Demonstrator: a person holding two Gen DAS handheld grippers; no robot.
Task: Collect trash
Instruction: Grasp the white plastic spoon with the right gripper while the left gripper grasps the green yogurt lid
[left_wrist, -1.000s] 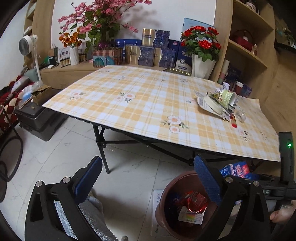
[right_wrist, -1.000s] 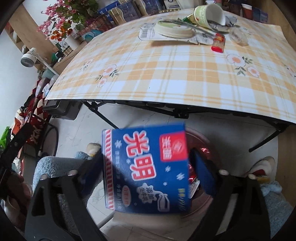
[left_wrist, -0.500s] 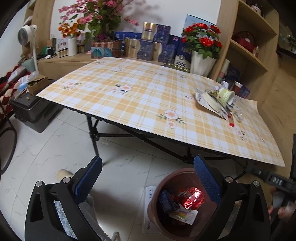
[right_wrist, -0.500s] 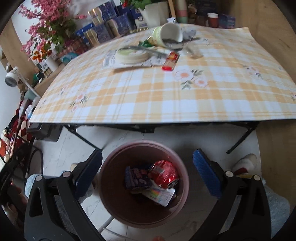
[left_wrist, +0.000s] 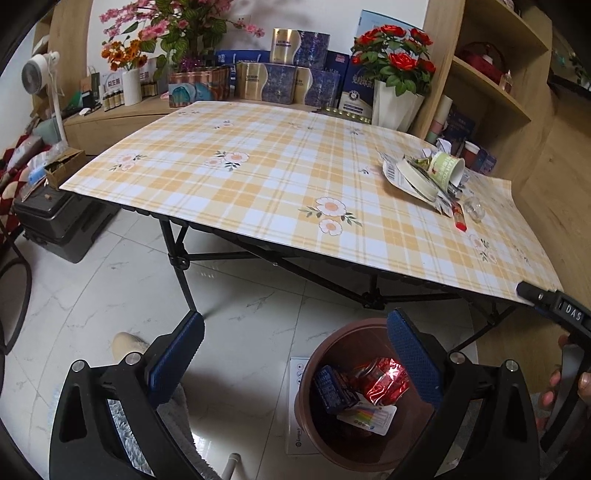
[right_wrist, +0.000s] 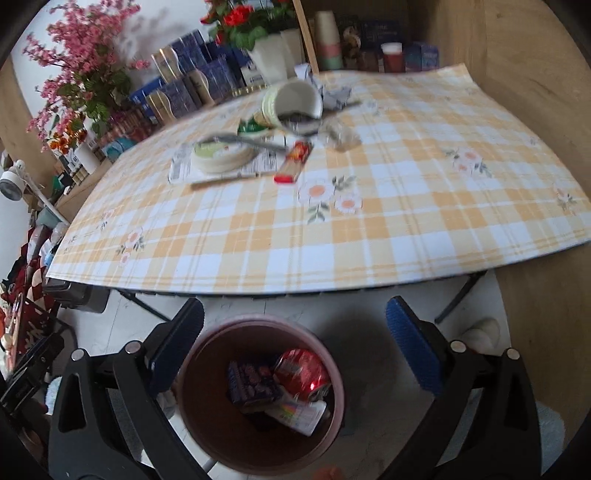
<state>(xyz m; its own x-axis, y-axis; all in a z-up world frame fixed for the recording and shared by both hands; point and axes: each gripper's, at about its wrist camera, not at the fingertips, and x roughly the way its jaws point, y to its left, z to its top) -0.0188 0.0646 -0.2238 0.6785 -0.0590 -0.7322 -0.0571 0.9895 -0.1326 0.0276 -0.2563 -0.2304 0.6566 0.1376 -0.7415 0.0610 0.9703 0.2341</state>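
Observation:
A brown bin (left_wrist: 325, 435) (right_wrist: 332, 424) stands on the floor before the table, holding a blue carton (right_wrist: 251, 384), a red crushed can (right_wrist: 301, 373) and a white wrapper. On the checked tablecloth lies a trash pile: a tipped green-and-white cup (left_wrist: 447, 168) (right_wrist: 291, 101), a round lid on a paper sheet (left_wrist: 413, 177) (right_wrist: 221, 157), a red packet (left_wrist: 458, 216) (right_wrist: 295, 162) and crumpled wrappers (right_wrist: 338, 134). My left gripper (left_wrist: 295, 343) hangs open and empty over the floor, left of the bin. Above the bin my right gripper (right_wrist: 295, 332) is open and empty too.
Gift boxes (left_wrist: 288, 81), flower vases (left_wrist: 395, 103) and bottles line the ledge behind the table. Wooden shelves (left_wrist: 491, 85) rise at the right. A black case (left_wrist: 55, 225) sits on the floor at left. The other handle and a hand (left_wrist: 565, 354) show at the right edge.
My right gripper opened and let go of the blue carton, which now lies in the bin. Both grippers then lifted slightly and tilted toward the table.

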